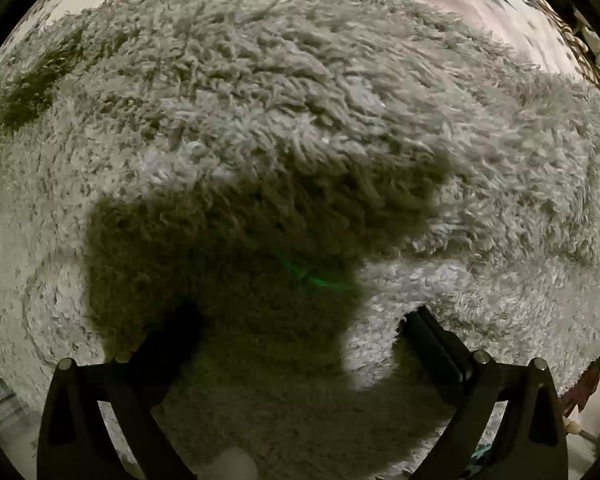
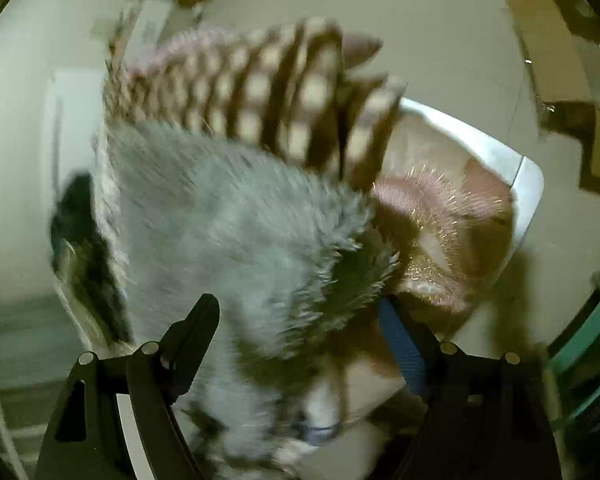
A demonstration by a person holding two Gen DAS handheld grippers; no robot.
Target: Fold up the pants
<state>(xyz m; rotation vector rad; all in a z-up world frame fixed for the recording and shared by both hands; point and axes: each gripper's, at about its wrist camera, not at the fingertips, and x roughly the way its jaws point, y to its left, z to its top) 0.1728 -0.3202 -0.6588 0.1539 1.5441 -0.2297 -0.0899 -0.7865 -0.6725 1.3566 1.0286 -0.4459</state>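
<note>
Pants (image 1: 300,128) of shaggy pale grey fleece are seen filling almost the whole left wrist view, spread directly beneath the left hand-held gripper (image 1: 300,328), which is pointed straight down at them. Its two dark fingers (image 1: 432,340) are held wide apart, with nothing pinched between them, and their tips are seen just above or barely at the pile; contact cannot be confirmed. A dark shadow (image 1: 220,264) of the tool is cast on the fleece between and ahead of the fingers. Beyond the far edge of the pants a pale patterned surface (image 1: 480,4) is visible. In the right wrist view, which is blurred, the same grey fleece (image 2: 228,216) is seen hanging or heaped in front of the right hand-held gripper (image 2: 300,312), its lower edge reaching down between the fingers. Those jaws are also apart, the left finger (image 2: 196,332) dark and the right one faced with a blue pad (image 2: 400,344); the fleece lies in the gap, but no pad is seen pressing on it. Behind the pants a brown and cream checked cloth (image 2: 284,96) is stacked, and to the right of the pants a pink fuzzy garment (image 2: 440,208) is lying in a white basket (image 2: 528,184). A dark item (image 2: 76,232) is seen just left of the pants. A pale floor (image 2: 440,28) surrounds the pile.
</note>
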